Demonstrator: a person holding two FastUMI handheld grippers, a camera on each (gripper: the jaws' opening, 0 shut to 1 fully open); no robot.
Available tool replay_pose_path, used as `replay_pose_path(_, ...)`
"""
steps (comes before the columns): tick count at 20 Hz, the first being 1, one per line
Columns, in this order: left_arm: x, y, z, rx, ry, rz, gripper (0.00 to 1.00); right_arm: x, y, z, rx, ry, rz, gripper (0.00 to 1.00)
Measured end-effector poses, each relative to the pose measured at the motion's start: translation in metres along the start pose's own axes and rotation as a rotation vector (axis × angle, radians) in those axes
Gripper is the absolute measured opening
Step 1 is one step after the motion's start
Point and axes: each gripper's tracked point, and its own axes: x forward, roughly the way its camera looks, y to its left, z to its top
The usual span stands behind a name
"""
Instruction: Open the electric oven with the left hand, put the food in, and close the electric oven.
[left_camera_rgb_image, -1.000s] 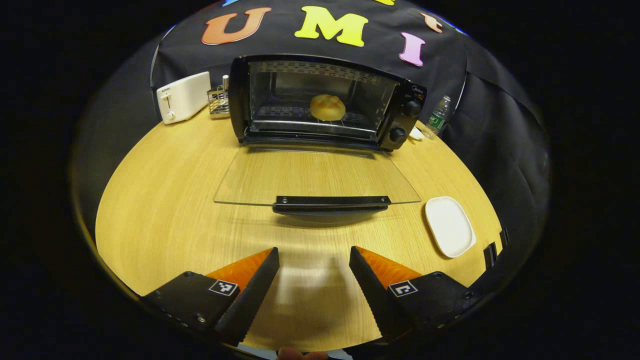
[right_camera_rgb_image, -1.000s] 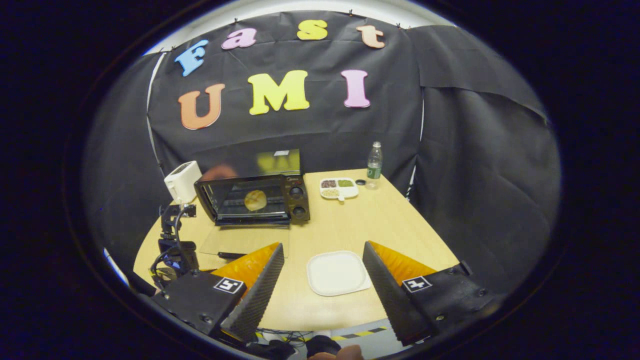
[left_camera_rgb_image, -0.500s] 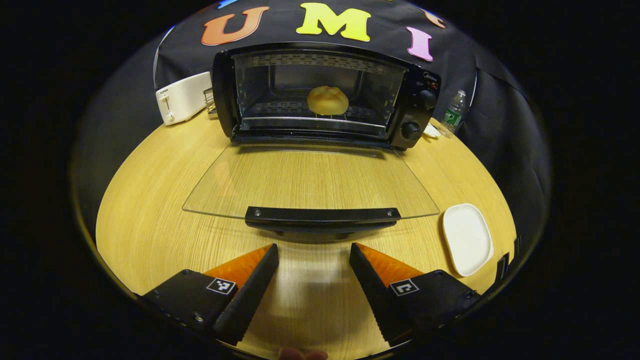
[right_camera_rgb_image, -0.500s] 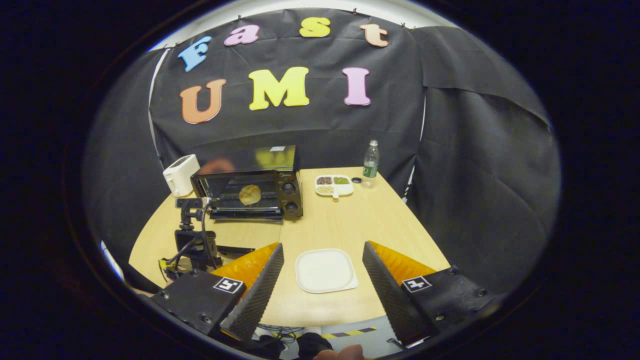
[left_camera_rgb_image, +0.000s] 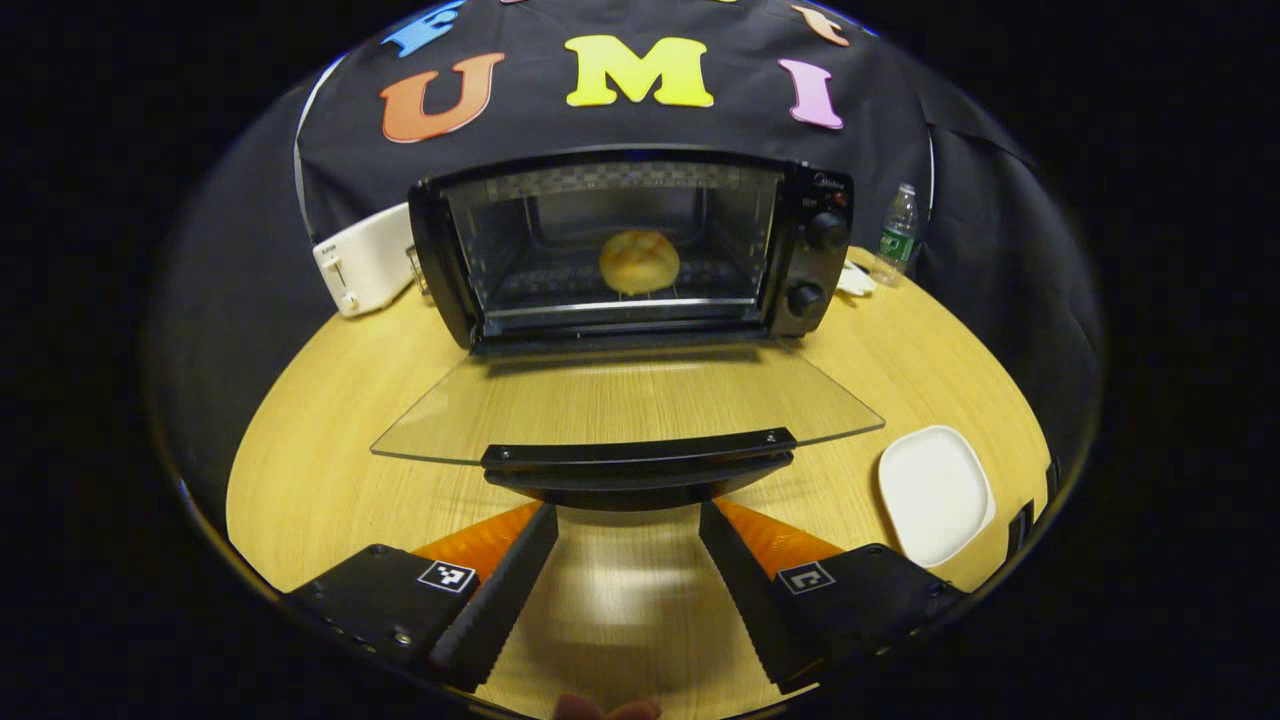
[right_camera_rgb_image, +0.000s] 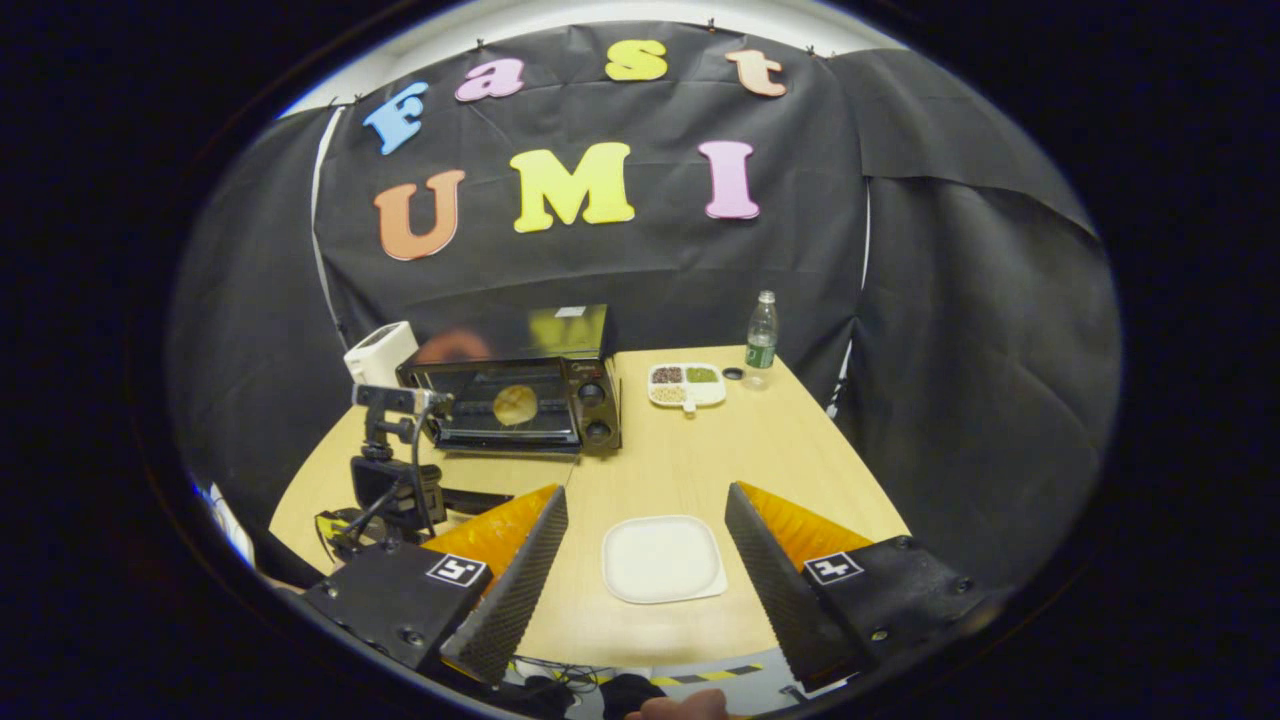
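A black electric oven (left_camera_rgb_image: 800, 250) stands open at the back of the round wooden table, and a round bread roll (left_camera_rgb_image: 639, 262) lies on its rack. Its glass door (left_camera_rgb_image: 620, 405) lies folded down flat, with the black handle (left_camera_rgb_image: 638, 462) at the near edge. My left gripper (left_camera_rgb_image: 625, 520) is open, its fingertips just under and in front of that handle, not touching it. In the right gripper view the oven (right_camera_rgb_image: 590, 385) and roll (right_camera_rgb_image: 515, 404) sit far off. My right gripper (right_camera_rgb_image: 645, 505) is open and holds nothing, hovering above an empty white plate (right_camera_rgb_image: 662, 559).
A white toaster (left_camera_rgb_image: 362, 260) stands left of the oven, with a water bottle (left_camera_rgb_image: 894, 235) to its right. A divided white dish of grains (right_camera_rgb_image: 684, 384) sits by the bottle (right_camera_rgb_image: 761, 338). The white plate (left_camera_rgb_image: 933, 492) lies at the table's near right. The left gripper's rig (right_camera_rgb_image: 385, 480) shows at the table's left.
My left gripper has moved in toward the oven door and dropped lower, so its fingertips now sit right at the handle. The right gripper has only drifted slightly above the plate.
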Motion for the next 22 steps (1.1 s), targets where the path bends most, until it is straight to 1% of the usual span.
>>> replay_pose_path(1, -0.002, 0.003, 0.016, -0.013, -0.030, 0.003, 0.94, 0.001, 0.000, 0.001, 0.010, -0.001, 0.008, 1.00)
replay_pose_path(2, -0.004, 0.006, 0.032, -0.022, -0.058, 0.007, 0.94, 0.000, 0.000, 0.001, 0.015, -0.002, 0.013, 0.97)
replay_pose_path(7, -0.024, 0.012, 0.115, -0.042, -0.222, 0.014, 0.95, 0.002, 0.001, 0.012, 0.005, -0.041, 0.035, 0.97)
replay_pose_path(10, -0.054, 0.015, 0.156, -0.069, -0.317, 0.031, 0.95, 0.006, -0.001, 0.027, -0.009, -0.090, 0.043, 0.97)
replay_pose_path(14, -0.104, 0.011, 0.201, -0.088, -0.435, 0.051, 0.94, 0.012, 0.009, 0.050, -0.026, -0.151, 0.104, 0.97)
replay_pose_path(17, -0.153, 0.007, 0.226, -0.110, -0.542, 0.063, 0.94, 0.002, 0.020, 0.069, -0.037, -0.206, 0.153, 0.97)
replay_pose_path(22, -0.233, 0.015, 0.232, -0.120, -0.644, 0.072, 0.94, -0.031, 0.034, 0.081, -0.057, -0.286, 0.168, 0.97)
